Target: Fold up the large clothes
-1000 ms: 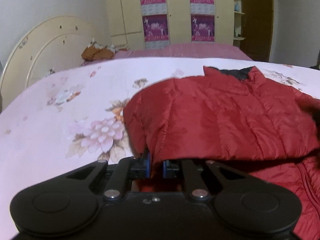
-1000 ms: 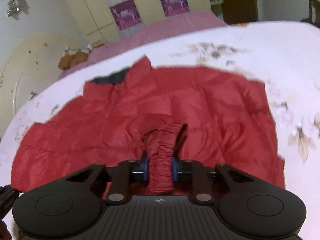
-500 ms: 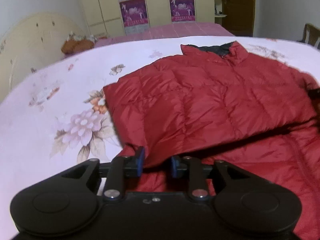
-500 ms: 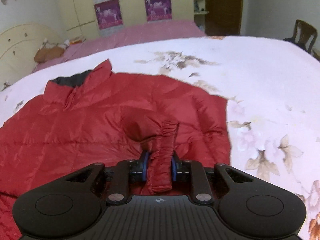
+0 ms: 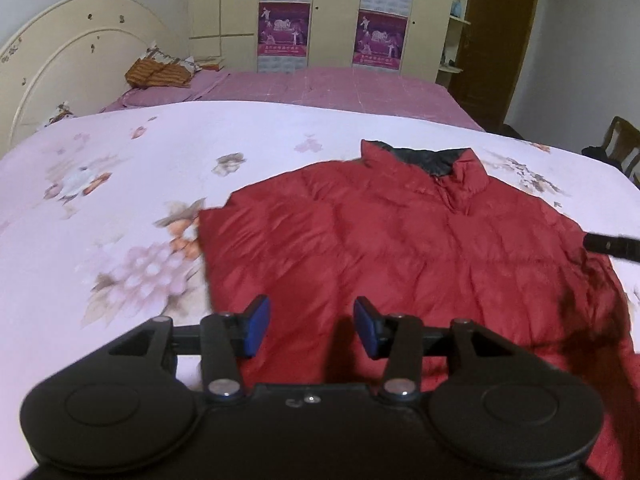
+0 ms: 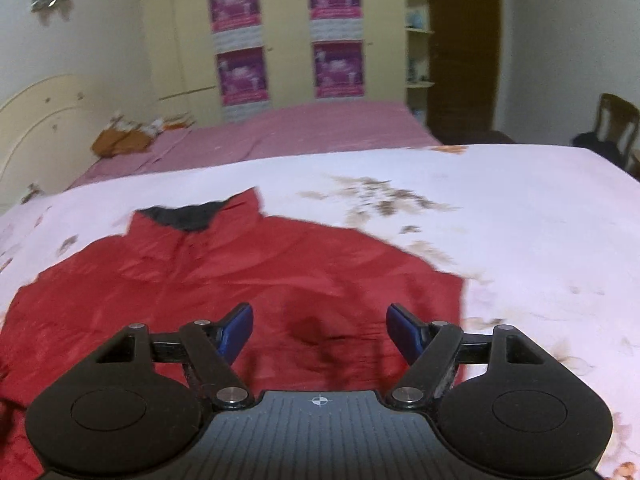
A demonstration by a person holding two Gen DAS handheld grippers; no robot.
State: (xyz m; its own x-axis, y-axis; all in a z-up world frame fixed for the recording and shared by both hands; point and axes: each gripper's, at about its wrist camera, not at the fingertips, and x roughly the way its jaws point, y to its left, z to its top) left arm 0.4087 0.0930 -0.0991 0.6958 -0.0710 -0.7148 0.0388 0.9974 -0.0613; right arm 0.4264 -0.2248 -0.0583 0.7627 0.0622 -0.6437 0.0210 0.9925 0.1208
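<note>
A red puffer jacket (image 5: 400, 248) with a dark-lined collar (image 5: 432, 160) lies flat on a floral bed cover (image 5: 100, 200), its sides folded inward. My left gripper (image 5: 310, 326) hovers over the jacket's near left part, its jaws opening, nothing between the blue pads. In the right wrist view the same jacket (image 6: 240, 280) fills the lower left. My right gripper (image 6: 320, 330) hangs above its near right part, jaws opening wide, with no fabric between them. A black finger of the other gripper (image 5: 612, 244) pokes in at the right edge of the left wrist view.
A second bed with a pink sheet (image 5: 320, 88) stands behind, a brown bundle (image 5: 158, 74) on it. A cream headboard (image 5: 60, 60), a cupboard with purple posters (image 6: 288, 40), a brown door (image 5: 496, 40) and a wooden chair (image 6: 616, 128) ring the room.
Both grippers let go of the red fabric they were pinching and their jaws spread. The released sleeve and folded side now lie flat. Both grippers rose slightly.
</note>
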